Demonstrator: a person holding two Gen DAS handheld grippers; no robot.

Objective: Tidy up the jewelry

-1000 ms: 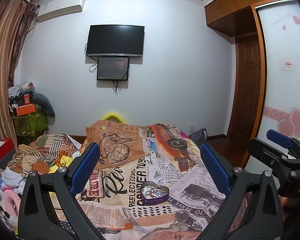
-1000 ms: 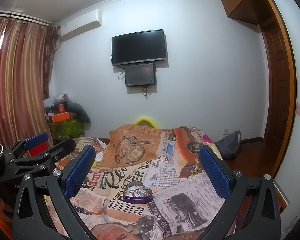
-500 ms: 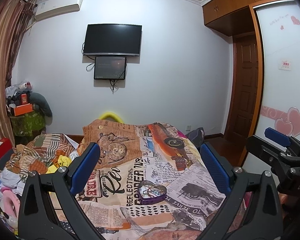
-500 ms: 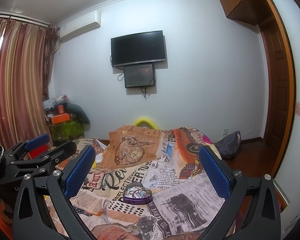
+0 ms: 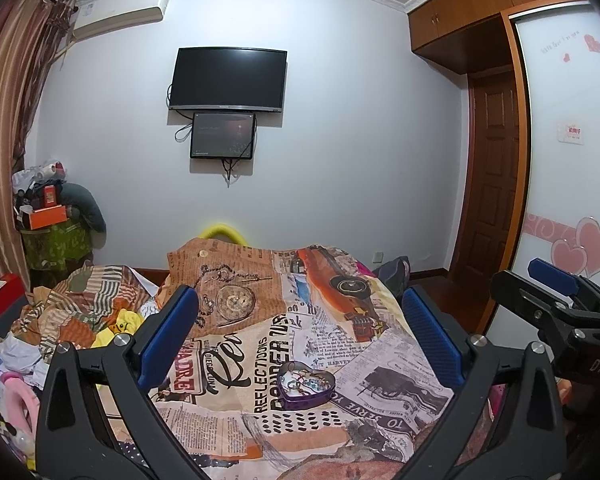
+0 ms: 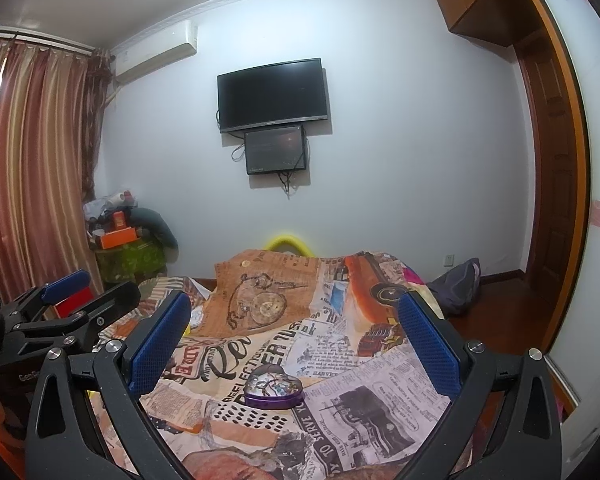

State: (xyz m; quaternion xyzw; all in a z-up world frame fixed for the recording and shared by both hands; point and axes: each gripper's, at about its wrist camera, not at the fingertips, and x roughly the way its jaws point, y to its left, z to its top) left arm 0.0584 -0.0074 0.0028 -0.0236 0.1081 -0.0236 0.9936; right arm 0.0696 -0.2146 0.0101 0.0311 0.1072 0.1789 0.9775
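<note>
Jewelry tin (image 5: 306,386) between left claw (image 5: 300,340) fingers.

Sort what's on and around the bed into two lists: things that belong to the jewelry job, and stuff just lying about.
For the job:
- purple heart-shaped tin holding jewelry, open on the bedspread
- left gripper and right gripper, both open, empty

Just lying about:
- clothes pile
- orange box
- dark bag
- wall TV
</note>
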